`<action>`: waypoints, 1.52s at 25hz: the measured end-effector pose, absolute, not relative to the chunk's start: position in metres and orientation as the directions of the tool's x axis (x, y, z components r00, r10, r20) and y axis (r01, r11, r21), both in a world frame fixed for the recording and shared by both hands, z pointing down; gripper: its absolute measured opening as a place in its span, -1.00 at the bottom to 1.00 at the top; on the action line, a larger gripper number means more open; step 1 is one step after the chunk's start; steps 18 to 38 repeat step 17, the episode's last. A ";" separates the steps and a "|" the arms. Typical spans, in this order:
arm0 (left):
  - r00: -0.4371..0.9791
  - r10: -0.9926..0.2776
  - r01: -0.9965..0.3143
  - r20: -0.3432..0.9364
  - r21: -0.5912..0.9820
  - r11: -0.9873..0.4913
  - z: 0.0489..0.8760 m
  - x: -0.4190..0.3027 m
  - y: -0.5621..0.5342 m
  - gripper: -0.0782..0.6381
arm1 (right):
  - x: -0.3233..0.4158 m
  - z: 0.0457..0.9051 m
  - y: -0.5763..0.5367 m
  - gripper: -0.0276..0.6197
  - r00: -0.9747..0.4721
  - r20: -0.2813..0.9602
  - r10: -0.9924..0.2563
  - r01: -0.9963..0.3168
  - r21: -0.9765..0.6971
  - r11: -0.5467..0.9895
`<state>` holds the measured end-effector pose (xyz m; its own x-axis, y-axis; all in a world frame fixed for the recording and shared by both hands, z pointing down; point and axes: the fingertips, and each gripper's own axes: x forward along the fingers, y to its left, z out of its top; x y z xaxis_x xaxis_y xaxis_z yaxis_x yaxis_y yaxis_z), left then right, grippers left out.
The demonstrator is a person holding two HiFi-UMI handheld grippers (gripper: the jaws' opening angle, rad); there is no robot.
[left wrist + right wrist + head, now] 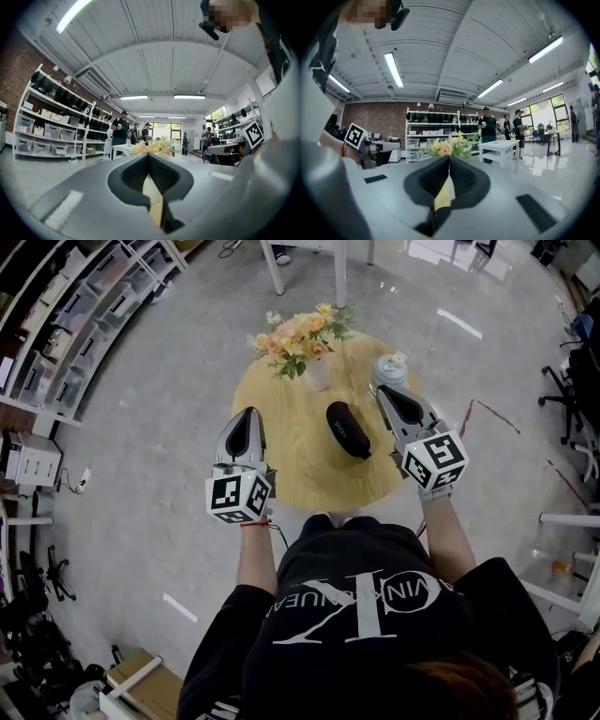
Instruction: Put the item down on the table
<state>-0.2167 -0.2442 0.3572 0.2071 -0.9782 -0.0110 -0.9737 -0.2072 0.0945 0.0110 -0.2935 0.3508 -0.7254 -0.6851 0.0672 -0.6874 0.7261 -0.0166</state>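
Observation:
A black oblong case (348,430) lies on the round wooden table (291,474), right of its middle. My left gripper (246,414) hovers over the table's left edge, level, its jaws shut with nothing between them; in the left gripper view the left gripper (149,155) shows its tips meeting. My right gripper (381,390) is at the table's right edge, just right of the case and apart from it. The right gripper (449,157) is also shut and empty. The case is hidden in both gripper views.
A vase of yellow and peach flowers (302,338) stands at the table's far side, with a pale lidded jar (389,369) to its right. White table legs (339,268) are beyond. Storage shelves (66,324) line the left. People (488,129) stand further off.

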 end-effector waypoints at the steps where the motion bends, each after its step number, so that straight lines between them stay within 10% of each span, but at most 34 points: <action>1: 0.205 -0.979 -0.974 -0.009 0.095 -0.205 0.358 -0.218 -0.244 -0.75 | 0.011 0.351 -0.293 -0.86 -0.725 0.069 -0.685 -0.688 -0.017 0.726; 38: 0.214 -0.977 -0.971 -0.006 0.107 -0.213 0.364 -0.223 -0.250 -0.75 | 0.007 0.356 -0.301 -0.86 -0.716 0.064 -0.695 -0.698 -0.043 0.715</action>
